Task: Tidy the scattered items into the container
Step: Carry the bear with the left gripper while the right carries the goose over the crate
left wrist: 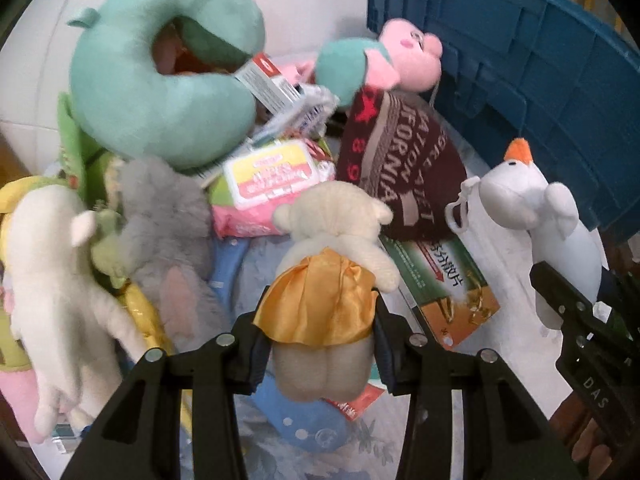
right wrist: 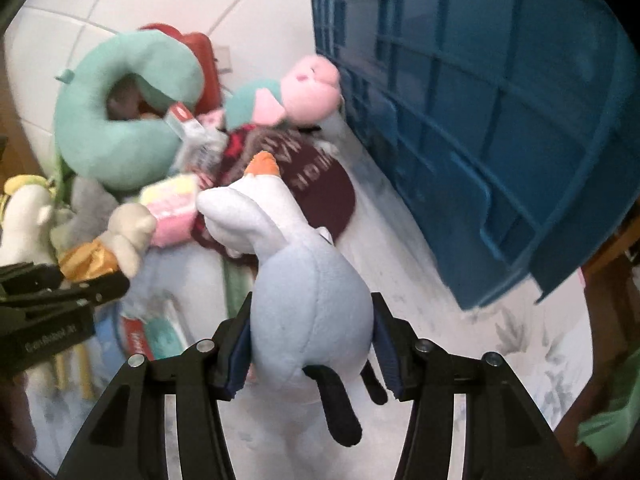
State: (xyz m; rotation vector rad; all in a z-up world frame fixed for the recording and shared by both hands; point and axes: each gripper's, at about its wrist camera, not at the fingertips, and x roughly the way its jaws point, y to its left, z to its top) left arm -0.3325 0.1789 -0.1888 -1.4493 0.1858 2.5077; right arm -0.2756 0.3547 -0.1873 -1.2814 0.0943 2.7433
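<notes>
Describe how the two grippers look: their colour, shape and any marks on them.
The left gripper and the right gripper are alike: matte black angular plastic arms with cut-out slots, round silver screw heads and dark blue ribbed pads. White lettering marks each body's side. No cable or sleeve shows.

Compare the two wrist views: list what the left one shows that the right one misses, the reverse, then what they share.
Left only: the green and orange box and the grey plush.
Right only: the red case behind the neck pillow, and the goose's dark feet.
Both: the left gripper shut on the cream bear, the right gripper shut on the white goose, the blue crate and the pink pig.
</notes>
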